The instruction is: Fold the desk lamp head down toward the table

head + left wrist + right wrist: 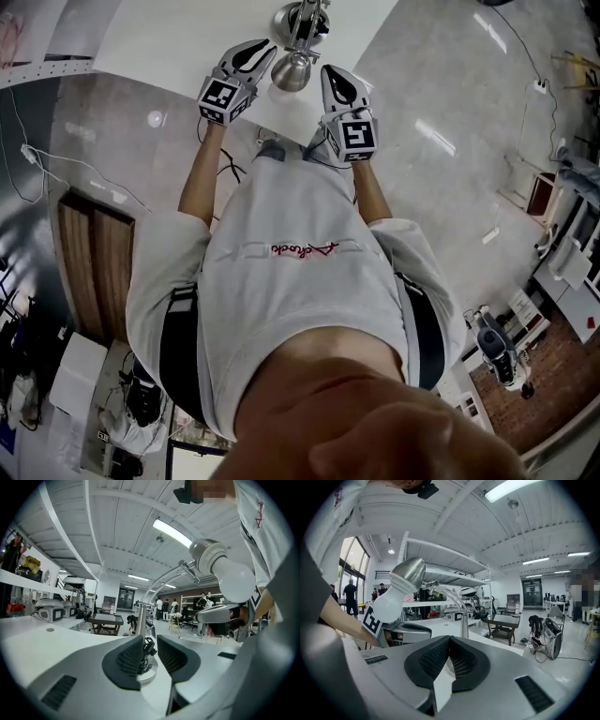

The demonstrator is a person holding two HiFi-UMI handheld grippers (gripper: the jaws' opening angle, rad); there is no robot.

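Low in the head view, the person's white shirt (300, 281) fills the middle of the frame, and both forearms reach up toward the top edge. Above them, the left gripper (261, 52) and right gripper (332, 81) lie over the white table (178, 37), one on each side of the lamp head (292, 73), near it but with no contact that can be seen. In the left gripper view, the left gripper's (150, 641) fingers (131, 657) are spread with a clear gap. The pads press on nothing, and through the gap show the lamp's round base (149, 671) and a dark cable (149, 648), with the upright post (140, 618) rising behind them. The lamp head (225, 569) hangs in the upper right of that frame, its white bulb end tilted down, above the right gripper (220, 613). In the right gripper view, the right gripper's (449, 639) fingers (433, 658) are pressed together at the tips, with nothing between them. Beyond them the lamp head (401, 590) sits in the left half, angled down to the lower left over the left gripper (405, 632). Its curved arm (447, 592) runs right to the post (464, 620). Far back are tables, shelves and people standing.
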